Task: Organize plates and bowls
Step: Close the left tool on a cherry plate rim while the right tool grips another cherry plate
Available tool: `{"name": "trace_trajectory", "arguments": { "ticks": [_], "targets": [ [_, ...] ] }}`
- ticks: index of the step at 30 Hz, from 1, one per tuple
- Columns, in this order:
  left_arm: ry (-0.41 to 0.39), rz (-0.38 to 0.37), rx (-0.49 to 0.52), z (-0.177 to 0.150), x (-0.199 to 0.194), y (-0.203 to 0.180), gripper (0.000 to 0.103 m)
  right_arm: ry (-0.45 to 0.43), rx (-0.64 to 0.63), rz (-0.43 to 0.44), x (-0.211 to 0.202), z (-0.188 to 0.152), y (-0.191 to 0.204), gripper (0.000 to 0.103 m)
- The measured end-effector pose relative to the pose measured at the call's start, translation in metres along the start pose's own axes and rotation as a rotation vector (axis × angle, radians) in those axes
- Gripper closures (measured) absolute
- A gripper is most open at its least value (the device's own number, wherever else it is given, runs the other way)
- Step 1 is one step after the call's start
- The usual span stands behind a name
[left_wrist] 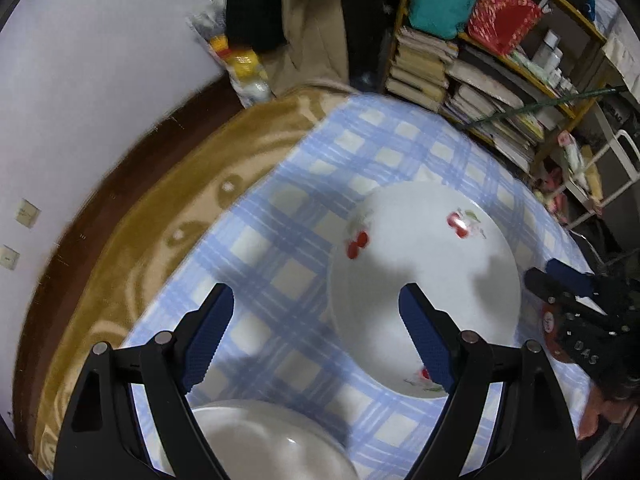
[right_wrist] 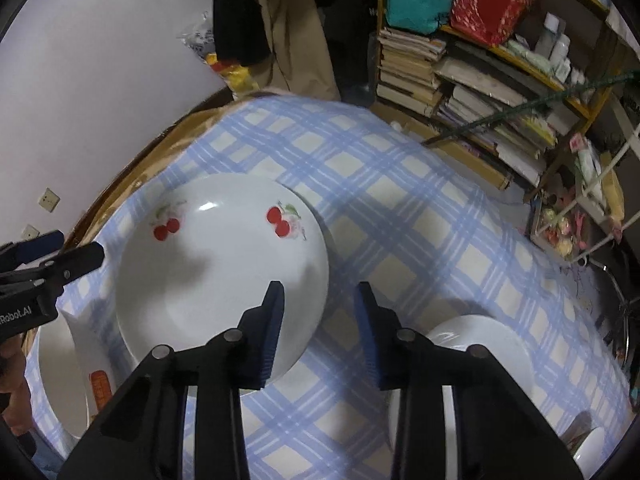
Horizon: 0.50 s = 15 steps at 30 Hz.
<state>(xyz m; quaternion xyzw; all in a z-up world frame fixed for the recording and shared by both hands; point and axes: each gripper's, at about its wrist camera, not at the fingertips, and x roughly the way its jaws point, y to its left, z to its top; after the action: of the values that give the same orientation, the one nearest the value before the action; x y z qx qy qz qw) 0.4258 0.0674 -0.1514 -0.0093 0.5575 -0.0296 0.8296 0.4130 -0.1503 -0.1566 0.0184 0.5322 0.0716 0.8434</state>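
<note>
A white plate with red cherry prints (left_wrist: 424, 280) lies on the blue checked tablecloth (left_wrist: 280, 240); it also shows in the right wrist view (right_wrist: 216, 272). My left gripper (left_wrist: 316, 300) is open and empty, above the cloth, its right finger over the plate's left part. My right gripper (right_wrist: 320, 304) is open and empty at the plate's right rim, its left finger over the plate. A plain white bowl (left_wrist: 256, 440) sits under the left gripper; it also shows in the right wrist view (right_wrist: 60, 372). Another white bowl (right_wrist: 480, 344) sits below the right gripper's right finger.
A brown patterned blanket (left_wrist: 152, 216) lies under the cloth along a dark wooden edge (left_wrist: 100, 184). Shelves of books and boxes (left_wrist: 480, 80) stand behind the table. A small white dish (right_wrist: 592, 448) sits at the right. The right gripper shows in the left view (left_wrist: 560, 288).
</note>
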Motion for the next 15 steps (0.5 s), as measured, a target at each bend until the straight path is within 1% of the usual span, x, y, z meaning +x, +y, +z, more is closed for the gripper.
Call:
{"name": "trace_trajectory", "arguments": {
  "ticks": [2, 3, 5, 7, 9, 11, 12, 14, 15],
  "targets": [
    [0.040, -0.021, -0.019, 0.003, 0.009, 0.002, 0.019, 0.007, 0.023, 0.023, 0.004, -0.001, -0.001, 0.065],
    [0.046, -0.019, -0.019, 0.003, 0.012, 0.001, 0.019, 0.009, 0.025, 0.027, 0.005, 0.000, -0.001, 0.065],
    [0.068, -0.013, 0.011, 0.004, 0.020, -0.002, 0.019, 0.029, 0.031, 0.034, 0.010, -0.001, 0.000, 0.065],
    [0.066, 0.011, 0.033, 0.005, 0.025, -0.004, 0.022, 0.040, 0.030, 0.030, 0.015, 0.000, 0.003, 0.065],
    [0.075, 0.002, 0.025, 0.004, 0.029, -0.004, 0.031, 0.049, 0.022, 0.016, 0.020, 0.001, 0.006, 0.065],
    [0.100, -0.017, 0.007, 0.002, 0.035, -0.004, 0.037, 0.088, 0.028, -0.027, 0.029, 0.002, 0.006, 0.065],
    [0.111, -0.012, 0.006, 0.001, 0.039, -0.003, 0.046, 0.101, 0.037, -0.031, 0.032, 0.002, 0.005, 0.065],
    [0.130, -0.006, -0.009, -0.001, 0.045, -0.001, 0.056, 0.123, 0.074, -0.018, 0.038, 0.002, 0.001, 0.065],
    [0.134, -0.019, -0.021, -0.002, 0.047, 0.002, 0.056, 0.126, 0.081, -0.019, 0.039, 0.002, 0.000, 0.065]
  ]
}}
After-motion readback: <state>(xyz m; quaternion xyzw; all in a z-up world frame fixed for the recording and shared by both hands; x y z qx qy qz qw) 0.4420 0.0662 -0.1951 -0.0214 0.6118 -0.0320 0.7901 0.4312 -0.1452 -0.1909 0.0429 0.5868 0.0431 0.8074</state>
